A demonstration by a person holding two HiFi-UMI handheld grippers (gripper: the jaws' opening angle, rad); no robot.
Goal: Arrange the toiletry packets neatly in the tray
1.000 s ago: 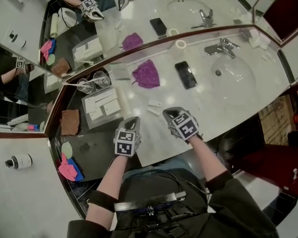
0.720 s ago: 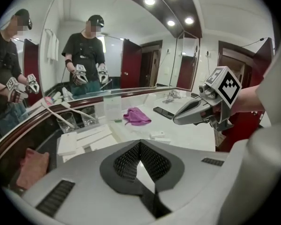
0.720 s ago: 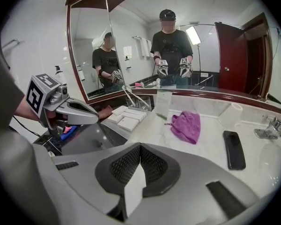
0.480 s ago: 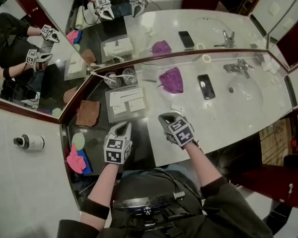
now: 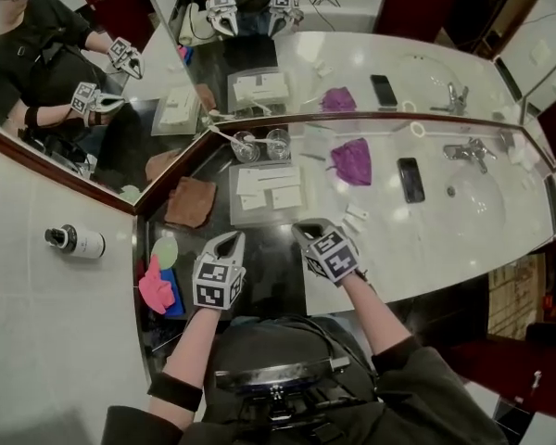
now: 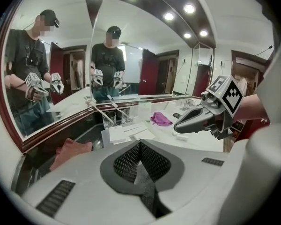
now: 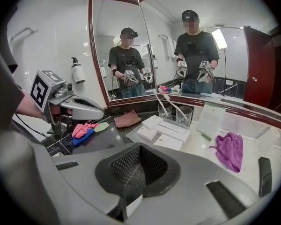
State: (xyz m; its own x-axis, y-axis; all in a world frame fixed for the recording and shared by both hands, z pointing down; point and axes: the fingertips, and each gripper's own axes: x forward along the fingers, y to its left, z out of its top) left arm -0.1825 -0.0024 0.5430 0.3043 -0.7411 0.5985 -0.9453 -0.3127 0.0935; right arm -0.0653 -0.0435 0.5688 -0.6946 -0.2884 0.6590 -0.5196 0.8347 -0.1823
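Room: bathroom vanity under corner mirrors; the tabletop (image 5: 398,239) is part dark stone, part white marble.
Tray: clear tray (image 5: 259,215) near where stone meets marble, with white toiletry packets (image 5: 271,185) lying flat inside.
Strays: two loose packets (image 5: 355,217) on the marble, right of the tray.
Left hand-held gripper (image 5: 227,240): jaws closed, empty.
Right hand-held gripper (image 5: 305,231): jaws closed, empty.
Change: I've swung both left, off the strays and toward the tray's near edge.
Meaning: I judge nothing gained; the strays still need fetching.

Print on toiletry pkts (image 5: 269,185) too small to read; pink cloth (image 7: 84,128) partly hid behind left gripper (image 7: 101,114)
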